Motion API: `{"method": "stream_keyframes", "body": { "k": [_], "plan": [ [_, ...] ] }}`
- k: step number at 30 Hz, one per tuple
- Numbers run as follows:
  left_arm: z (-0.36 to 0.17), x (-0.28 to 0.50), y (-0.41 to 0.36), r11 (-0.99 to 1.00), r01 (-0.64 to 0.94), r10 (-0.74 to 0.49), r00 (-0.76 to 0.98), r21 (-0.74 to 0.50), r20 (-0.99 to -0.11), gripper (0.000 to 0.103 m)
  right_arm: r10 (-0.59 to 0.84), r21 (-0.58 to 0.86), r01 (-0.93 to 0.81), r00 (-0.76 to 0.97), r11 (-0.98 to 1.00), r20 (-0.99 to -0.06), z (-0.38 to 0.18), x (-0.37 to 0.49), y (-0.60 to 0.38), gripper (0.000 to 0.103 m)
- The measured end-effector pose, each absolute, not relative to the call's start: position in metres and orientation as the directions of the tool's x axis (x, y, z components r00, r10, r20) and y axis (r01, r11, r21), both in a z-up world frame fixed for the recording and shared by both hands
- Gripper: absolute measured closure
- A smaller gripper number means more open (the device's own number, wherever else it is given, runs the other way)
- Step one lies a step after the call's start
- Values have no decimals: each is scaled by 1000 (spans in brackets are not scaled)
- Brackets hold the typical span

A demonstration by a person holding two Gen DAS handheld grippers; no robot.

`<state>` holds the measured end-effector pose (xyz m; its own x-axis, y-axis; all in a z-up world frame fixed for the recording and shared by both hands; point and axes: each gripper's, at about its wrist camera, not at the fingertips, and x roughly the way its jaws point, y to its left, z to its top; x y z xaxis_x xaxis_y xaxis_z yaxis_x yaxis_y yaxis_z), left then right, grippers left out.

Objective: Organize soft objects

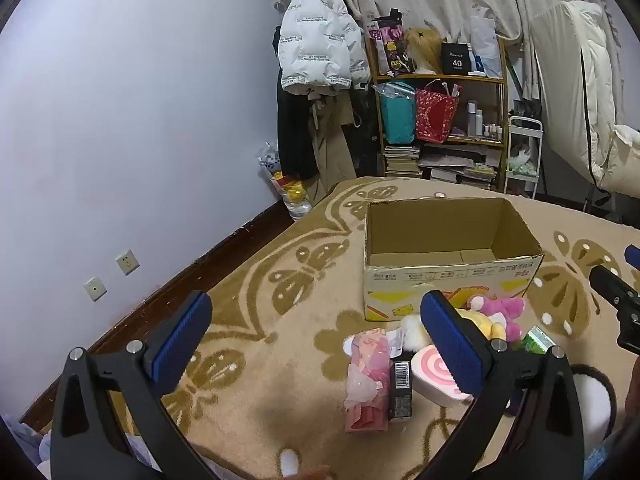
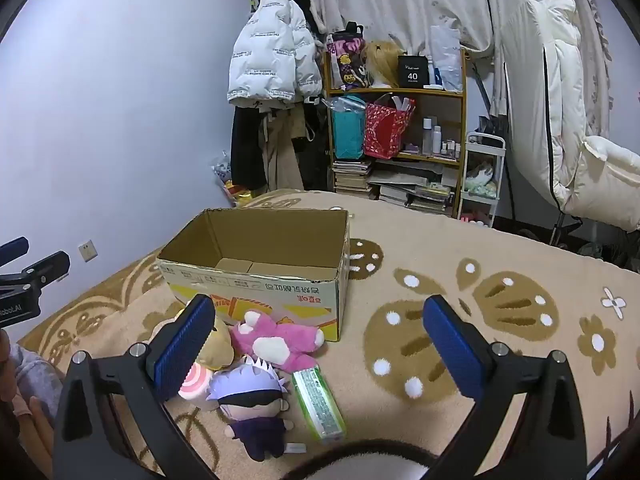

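Cardboard box (image 2: 256, 276) behind plush toys (image 2: 276, 340).

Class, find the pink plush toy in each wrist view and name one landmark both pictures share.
Left wrist view: the pink plush toy lies right of centre, just in front of the cardboard box.
Right wrist view: the pink plush toy lies left of centre, against the box front.
Shared landmark: the open cardboard box.

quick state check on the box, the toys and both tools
cardboard box: upright, open, nothing visible inside
pink plush: lying on the blanket against the box front
doll with white hair: lying on the blanket
green pack: lying flat
left tool: open, holding nothing
right tool: open, holding nothing
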<state>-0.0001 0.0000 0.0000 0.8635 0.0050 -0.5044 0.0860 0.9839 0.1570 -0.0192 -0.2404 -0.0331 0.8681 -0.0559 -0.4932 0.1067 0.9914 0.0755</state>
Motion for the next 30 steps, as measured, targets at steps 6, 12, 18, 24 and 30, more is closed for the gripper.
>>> {"method": "stream_keyframes", "body": {
  "k": [6, 12, 18, 24, 30],
  "plan": [
    [1, 0, -1, 982, 87, 11, 861, 170, -508, 0, -60, 68, 108, 864, 992, -500, -33, -19, -240, 0],
    [-1, 0, 1, 983, 92, 2, 860, 161, -510, 0, -64, 68, 113, 864, 991, -499, -34, -18, -237, 0],
    [0, -1, 2, 983, 96, -3, 862, 158, -507, 0, -69, 67, 117, 865, 991, -498, -31, -21, -241, 0],
    [2, -3, -1, 982, 95, -1, 865, 161, -502, 0, -69, 66, 117, 864, 991, -499, -34, -19, -241, 0],
    [2, -4, 0, 983, 96, -3, 865, 160, -502, 0, -72, 64, 119, 863, 991, -500, -35, -18, -242, 0]
  ]
}}
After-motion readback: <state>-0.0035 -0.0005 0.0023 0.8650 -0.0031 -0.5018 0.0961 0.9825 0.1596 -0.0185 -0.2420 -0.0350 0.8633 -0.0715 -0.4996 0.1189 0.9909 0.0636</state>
